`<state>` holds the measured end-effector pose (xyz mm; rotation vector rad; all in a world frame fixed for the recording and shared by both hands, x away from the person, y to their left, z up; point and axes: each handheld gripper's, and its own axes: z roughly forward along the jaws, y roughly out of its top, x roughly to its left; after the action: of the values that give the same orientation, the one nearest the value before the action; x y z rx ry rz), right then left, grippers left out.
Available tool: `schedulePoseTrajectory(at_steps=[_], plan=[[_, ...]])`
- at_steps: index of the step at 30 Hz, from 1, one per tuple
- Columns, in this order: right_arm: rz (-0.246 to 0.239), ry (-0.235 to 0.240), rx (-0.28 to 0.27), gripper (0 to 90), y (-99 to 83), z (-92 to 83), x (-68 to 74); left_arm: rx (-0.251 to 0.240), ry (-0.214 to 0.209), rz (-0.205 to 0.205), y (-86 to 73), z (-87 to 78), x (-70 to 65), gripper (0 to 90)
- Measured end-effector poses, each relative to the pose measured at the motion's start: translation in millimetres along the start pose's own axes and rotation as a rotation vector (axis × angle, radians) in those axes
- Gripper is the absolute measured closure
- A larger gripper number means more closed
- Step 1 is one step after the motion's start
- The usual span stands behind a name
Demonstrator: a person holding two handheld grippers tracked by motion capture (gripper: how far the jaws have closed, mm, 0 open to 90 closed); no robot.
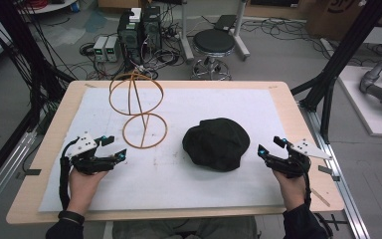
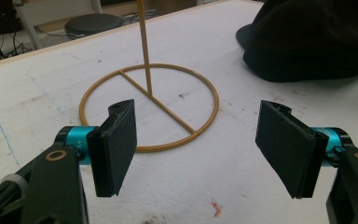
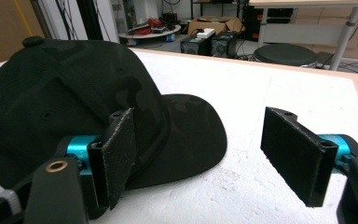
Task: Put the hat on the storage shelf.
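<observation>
Black cap sits beside wire stand; both claws spread, empty

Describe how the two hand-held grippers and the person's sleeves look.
Each hand-held gripper, left and right, is black, with a grey three-cornered plate on top, turquoise fittings behind two flat black pads, brass-coloured rivets, and a black cable along the wrist. The sleeves are dark.

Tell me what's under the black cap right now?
The black cap lies crown-up on the white mat, brim resting flat on it. Its crown covers whatever may lie inside, so that cannot be seen.
</observation>
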<state>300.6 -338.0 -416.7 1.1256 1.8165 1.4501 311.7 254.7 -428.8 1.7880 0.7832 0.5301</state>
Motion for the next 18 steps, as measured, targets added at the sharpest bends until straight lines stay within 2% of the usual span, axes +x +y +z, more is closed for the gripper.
schedulePoseTrajectory(at_steps=[11,13,16,18], plan=[[-0.002,-0.005,0.002,26.8,-0.3,0.7,-1.2,-0.004,-0.055,-0.021,6.8,5.1,-7.7,29.0],[0.002,-0.011,0.001,26.8,-0.2,-0.4,-2.1,-0.018,-0.079,-0.035,9.9,7.2,-10.4,29.0],[-0.004,-0.018,-0.003,26.8,-0.1,-0.2,-3.0,-0.018,-0.112,-0.033,17.4,12.6,-15.8,29.0],[-0.004,-0.018,-0.003,26.8,0.0,-0.2,-2.9,-0.037,-0.151,-0.045,22.1,17.3,-19.3,29.0]])
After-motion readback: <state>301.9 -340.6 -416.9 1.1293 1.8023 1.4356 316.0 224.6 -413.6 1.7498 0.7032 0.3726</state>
